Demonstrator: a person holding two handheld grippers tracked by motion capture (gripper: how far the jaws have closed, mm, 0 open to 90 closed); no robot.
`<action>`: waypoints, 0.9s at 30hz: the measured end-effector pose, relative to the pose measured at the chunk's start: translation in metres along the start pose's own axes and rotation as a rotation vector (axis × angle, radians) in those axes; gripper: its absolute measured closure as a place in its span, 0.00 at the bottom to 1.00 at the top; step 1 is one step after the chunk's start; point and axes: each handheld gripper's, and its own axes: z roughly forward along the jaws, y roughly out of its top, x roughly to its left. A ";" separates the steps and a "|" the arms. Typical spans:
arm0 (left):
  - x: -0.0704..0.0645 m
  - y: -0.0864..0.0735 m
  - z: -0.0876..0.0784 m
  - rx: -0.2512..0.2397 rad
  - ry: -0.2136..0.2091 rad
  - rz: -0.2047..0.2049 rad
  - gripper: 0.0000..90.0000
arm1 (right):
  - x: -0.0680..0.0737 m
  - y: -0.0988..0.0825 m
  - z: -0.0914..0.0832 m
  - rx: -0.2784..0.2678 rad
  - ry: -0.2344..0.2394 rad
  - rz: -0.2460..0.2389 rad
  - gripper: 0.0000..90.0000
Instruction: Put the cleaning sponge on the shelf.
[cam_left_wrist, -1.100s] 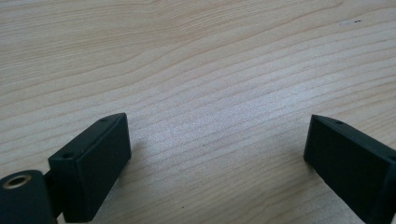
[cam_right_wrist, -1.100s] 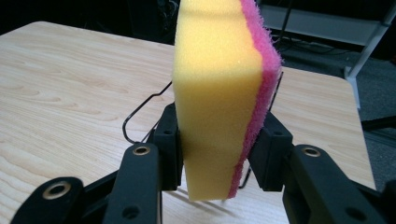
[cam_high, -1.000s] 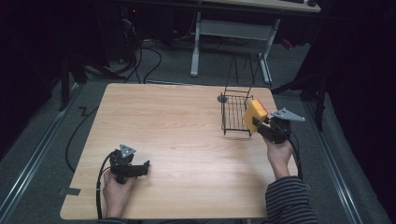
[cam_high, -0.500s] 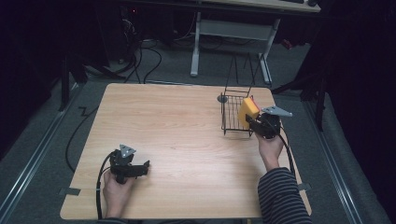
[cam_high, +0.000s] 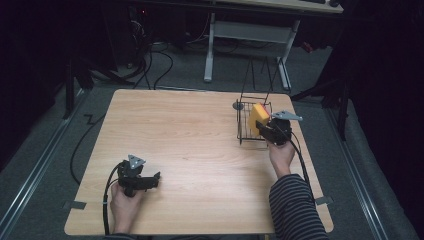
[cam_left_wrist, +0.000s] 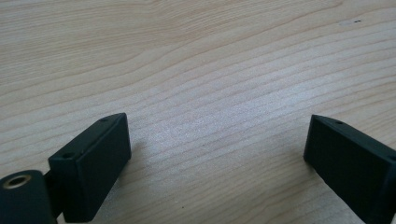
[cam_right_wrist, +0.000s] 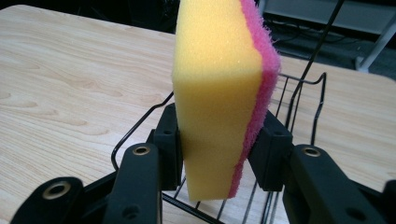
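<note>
A yellow sponge (cam_right_wrist: 218, 88) with a pink scouring side stands on edge, squeezed between the jaws of my right gripper (cam_right_wrist: 219, 144). In the high view that sponge (cam_high: 257, 118) hangs over the black wire basket (cam_high: 244, 131) at the table's right side, with the right gripper (cam_high: 265, 129) shut on it. My left gripper (cam_high: 152, 180) rests low on the table near the front left, pointing right. Its jaws stand wide apart over bare wood in the left gripper view, with nothing between the fingertips (cam_left_wrist: 98, 158).
The wooden table (cam_high: 190, 135) spreads between the two hands. The wire basket's tall handle (cam_high: 260, 75) rises behind it. A desk frame and cables sit on the floor beyond the table's far edge.
My right gripper has carried the sponge forward and left, from beside the basket's right edge to over the basket. The left gripper has stayed put.
</note>
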 end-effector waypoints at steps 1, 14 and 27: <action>0.000 0.000 0.000 0.000 0.000 0.000 0.09 | 0.000 0.000 0.002 0.011 0.000 0.002 0.67; 0.000 0.000 0.000 0.000 0.000 0.000 0.09 | 0.006 0.000 0.019 0.040 -0.033 -0.026 0.67; 0.000 0.000 0.000 0.000 0.000 0.000 0.09 | 0.006 0.002 0.021 0.048 -0.040 -0.035 0.67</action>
